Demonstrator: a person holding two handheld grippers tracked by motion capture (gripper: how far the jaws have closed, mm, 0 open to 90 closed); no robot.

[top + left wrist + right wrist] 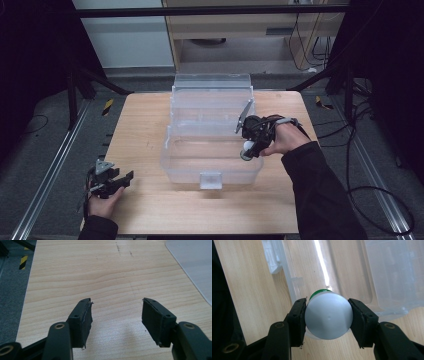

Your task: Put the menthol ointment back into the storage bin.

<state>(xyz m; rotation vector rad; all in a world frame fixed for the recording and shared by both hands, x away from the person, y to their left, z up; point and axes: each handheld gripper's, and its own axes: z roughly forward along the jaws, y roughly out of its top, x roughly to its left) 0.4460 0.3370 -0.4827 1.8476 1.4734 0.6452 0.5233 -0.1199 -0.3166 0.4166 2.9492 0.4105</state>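
Bottle point(328, 317): a small round container held end-on to the right gripper view, so its flat, pale grey circular base faces the camera. A small moulding dot sits near the centre of that base. Behind the base a green band and a white ribbed edge are visible at the far end; whether this is a cap cannot be told for certain. In the high view the bottle point(246, 151) appears as a small pale object with a greenish end, tilted downward.

Position: the bottle is held above the right front corner of a clear plastic box point(172, 165), over the rim area. It touches nothing but the fingers.

Right gripper point(327, 315): its two black fingers point(298, 317) are closed on the bottle, one pad pressed against each side of the round body. In the high view the right gripper point(248, 146) points down and toward the box, carried by the person's right hand point(284, 141) in a dark sleeve.

Clear plastic box: translucent, rectangular, with a latch tab on its front wall and its lid point(212, 82) standing open at the back. In the right gripper view the box wall point(289, 282) runs beneath the bottle, with the wood showing through the box floor.

Left gripper point(116, 315): its fingers point(81, 320) stand wide apart with nothing between them, hovering low over bare wood. In the high view the left gripper point(125, 178) is at the near left corner of the bench point(145, 210), well apart from the box.

Bench: light wood grain, with the box near its centre.
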